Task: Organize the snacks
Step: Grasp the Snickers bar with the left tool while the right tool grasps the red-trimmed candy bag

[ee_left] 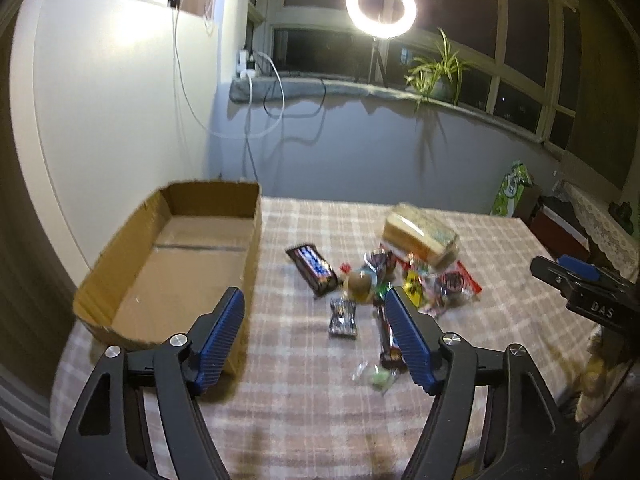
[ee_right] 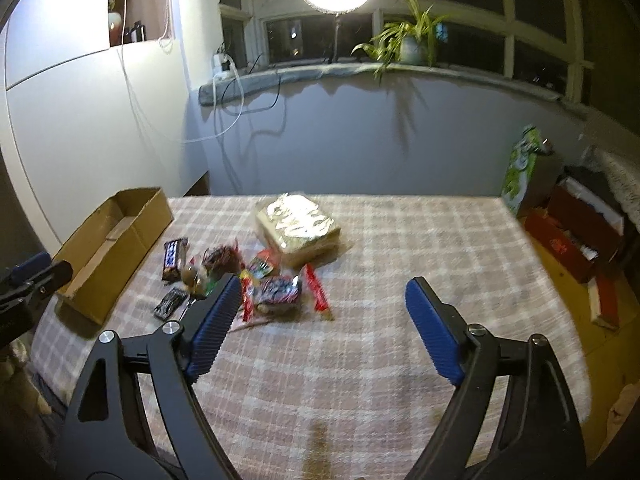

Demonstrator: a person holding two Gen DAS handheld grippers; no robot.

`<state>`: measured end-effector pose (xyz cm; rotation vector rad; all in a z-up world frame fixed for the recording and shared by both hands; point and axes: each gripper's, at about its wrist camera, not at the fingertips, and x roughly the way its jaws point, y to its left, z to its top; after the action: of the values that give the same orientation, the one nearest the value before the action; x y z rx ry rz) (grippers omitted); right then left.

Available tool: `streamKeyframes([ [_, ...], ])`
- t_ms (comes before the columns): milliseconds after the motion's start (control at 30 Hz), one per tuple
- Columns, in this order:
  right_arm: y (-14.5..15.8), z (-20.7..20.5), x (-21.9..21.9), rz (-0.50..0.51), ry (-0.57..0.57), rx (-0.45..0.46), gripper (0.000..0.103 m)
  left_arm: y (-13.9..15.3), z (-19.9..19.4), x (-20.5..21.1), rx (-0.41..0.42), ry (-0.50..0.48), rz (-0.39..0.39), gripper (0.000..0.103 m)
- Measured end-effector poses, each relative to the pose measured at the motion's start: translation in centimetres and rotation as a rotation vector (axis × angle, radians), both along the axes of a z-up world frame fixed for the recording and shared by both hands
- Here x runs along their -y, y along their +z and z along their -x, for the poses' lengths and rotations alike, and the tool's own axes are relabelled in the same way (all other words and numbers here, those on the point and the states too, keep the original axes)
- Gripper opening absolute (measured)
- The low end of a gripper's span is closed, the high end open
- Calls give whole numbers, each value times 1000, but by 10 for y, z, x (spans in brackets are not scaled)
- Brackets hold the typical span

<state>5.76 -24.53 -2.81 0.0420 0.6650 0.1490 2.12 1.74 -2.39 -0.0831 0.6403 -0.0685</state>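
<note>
Two claws apart, nothing sorted yet

Empty cardboard box (ee_left: 176, 264) sits left; the snack pile (ee_left: 384, 280) lies loose mid-table beside it. Left gripper (ee_left: 316, 332) and right gripper (ee_right: 324, 320) both gape, holding nothing. Crowded, overlapping wrappers could make one pinch snag two or slip.

both views are smeared by motion blur, so the print on the small wrappers in the snack pile (ee_left: 384, 280) cannot be read. the left gripper's (ee_left: 314, 300) right finger (ee_left: 404, 328) covers part of a long dark bar (ee_left: 386, 340). in the right wrist view the right gripper's (ee_right: 324, 292) left finger (ee_right: 218, 316) hides the near edge of the pile (ee_right: 248, 280). the other gripper (ee_left: 580, 280) is cut off by the frame edge. the clear packet (ee_left: 376, 376) is too blurred to identify.
</note>
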Motion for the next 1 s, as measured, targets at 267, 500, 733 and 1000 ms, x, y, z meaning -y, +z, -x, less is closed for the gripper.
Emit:
streamKeyframes([
  [267,-27,-27,-2,53,62,-87,76,-18,-6,8,-71,-58,57,67],
  [500,-45,-57,-15,44,122,-165,76,-34,-21,30,-134,-124,87,67],
  [733,-64,-82,-35,91,144,-193,88,-49,-37,52,-173,-170,63,67],
  [1000,-80,-100,-50,126,180,-239,88,-64,-54,63,-206,-183,33,67],
])
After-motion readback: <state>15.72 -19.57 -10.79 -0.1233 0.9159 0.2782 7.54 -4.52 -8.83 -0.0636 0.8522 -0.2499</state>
